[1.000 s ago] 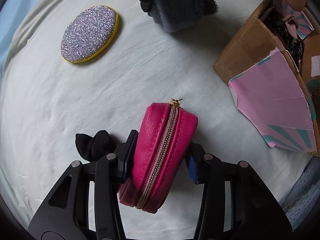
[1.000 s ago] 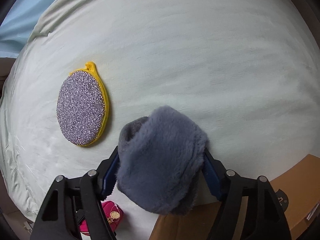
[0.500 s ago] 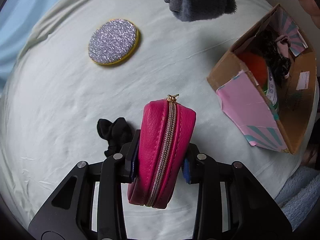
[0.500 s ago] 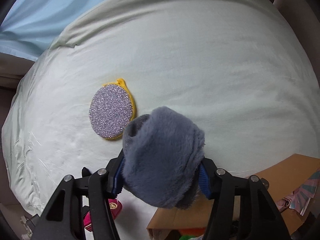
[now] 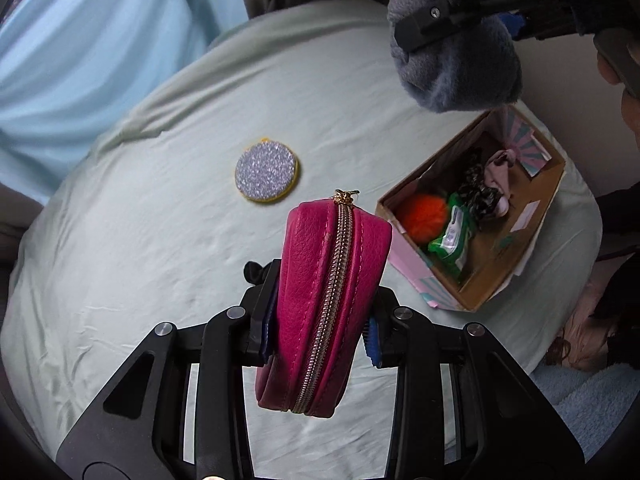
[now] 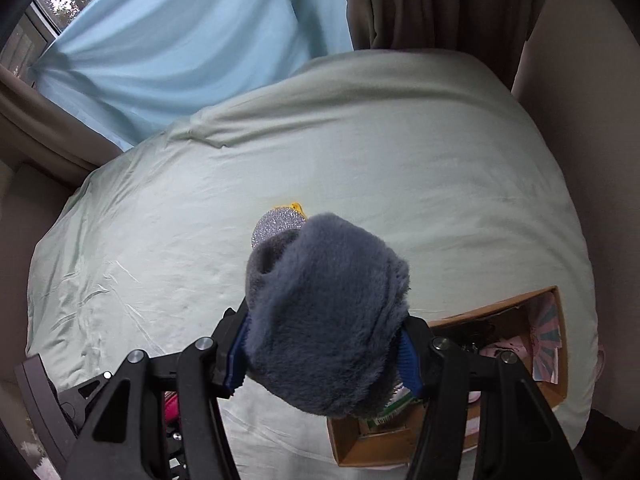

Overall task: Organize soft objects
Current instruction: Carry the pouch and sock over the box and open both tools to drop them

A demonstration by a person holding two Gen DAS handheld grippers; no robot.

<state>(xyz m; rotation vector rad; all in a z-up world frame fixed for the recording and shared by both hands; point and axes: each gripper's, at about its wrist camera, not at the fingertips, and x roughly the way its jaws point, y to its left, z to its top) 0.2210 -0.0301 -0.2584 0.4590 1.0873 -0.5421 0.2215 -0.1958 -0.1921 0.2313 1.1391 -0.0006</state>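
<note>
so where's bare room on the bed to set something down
The bed sheet is bare left of the glitter pad, and between that pad and the cardboard box. The box is crowded. A black scrunchie lies beneath the left gripper.

A bedroom in a home

A bed [image 6: 400,152] with a pale green sheet fills the middle of both views; a light blue curtain [image 6: 192,36] hangs at the upper left over a window [image 6: 44,4] with trees outside; a brown drape [image 6: 432,0] hangs at the top; a fluffy blue rug [image 5: 588,396] lies at the lower right of the left view.
</note>
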